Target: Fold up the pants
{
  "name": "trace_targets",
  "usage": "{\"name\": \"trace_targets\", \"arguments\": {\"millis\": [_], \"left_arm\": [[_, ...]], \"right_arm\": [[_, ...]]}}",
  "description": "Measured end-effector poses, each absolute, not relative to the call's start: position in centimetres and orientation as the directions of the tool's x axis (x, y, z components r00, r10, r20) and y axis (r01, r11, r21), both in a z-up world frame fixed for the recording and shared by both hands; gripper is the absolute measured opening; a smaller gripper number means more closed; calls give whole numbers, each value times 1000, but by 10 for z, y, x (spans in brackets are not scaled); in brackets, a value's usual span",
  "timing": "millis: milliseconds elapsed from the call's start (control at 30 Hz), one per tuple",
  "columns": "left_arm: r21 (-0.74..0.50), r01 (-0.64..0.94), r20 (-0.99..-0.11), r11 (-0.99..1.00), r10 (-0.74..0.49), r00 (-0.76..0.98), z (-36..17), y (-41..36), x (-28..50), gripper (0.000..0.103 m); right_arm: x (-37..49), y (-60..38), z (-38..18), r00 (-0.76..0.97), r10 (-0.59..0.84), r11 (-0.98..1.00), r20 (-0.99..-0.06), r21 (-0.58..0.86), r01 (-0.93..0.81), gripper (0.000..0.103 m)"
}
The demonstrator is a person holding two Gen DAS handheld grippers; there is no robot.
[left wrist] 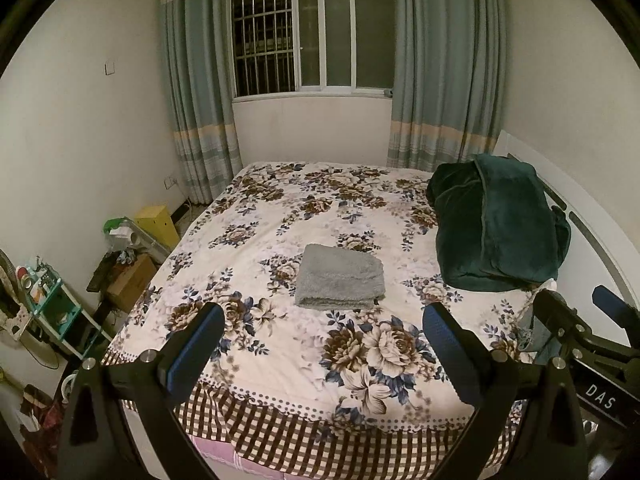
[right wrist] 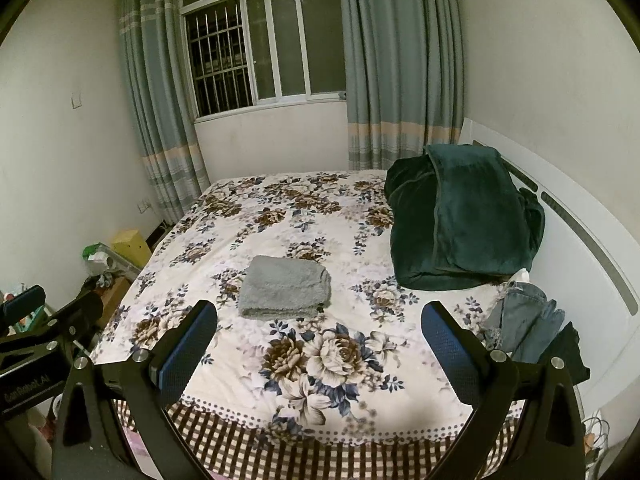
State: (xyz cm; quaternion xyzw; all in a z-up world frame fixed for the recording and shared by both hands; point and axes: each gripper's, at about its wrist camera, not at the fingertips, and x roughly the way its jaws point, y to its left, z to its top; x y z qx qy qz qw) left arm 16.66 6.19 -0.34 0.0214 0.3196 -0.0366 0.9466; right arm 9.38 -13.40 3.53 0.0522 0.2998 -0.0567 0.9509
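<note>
Two views, one bedroom: from the left wrist, the left tongs (left wrist: 323, 350) gape released above a floral-print bed (left wrist: 280, 208), where folded grey fleecy pants (left wrist: 340, 277) lie mid-mattress. From the right wrist, the right tongs (right wrist: 319, 344) likewise hang unclenched; the soft, light, limp bundle looks best pinched at its edge.

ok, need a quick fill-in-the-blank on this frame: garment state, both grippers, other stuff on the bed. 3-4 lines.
1. The grey garment lying mid-bed is already ____.
2. The left gripper and the right gripper both have their jaws ____, holding nothing.
3. The big bundle by the headboard is dark ____.
4. The crumpled jeans lie on the bed's ____ side.

Missing words: folded; open; green; right
</note>
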Motion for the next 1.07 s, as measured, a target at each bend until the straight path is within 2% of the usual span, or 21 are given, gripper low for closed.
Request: {"name": "trace_targets", "arguments": {"millis": [1067], "left_arm": [[40,79,-580,996,-41,813,1,66,160,102]], "right_arm": [[81,-122,26,809,-98,983,-579,68,168,103]]}}
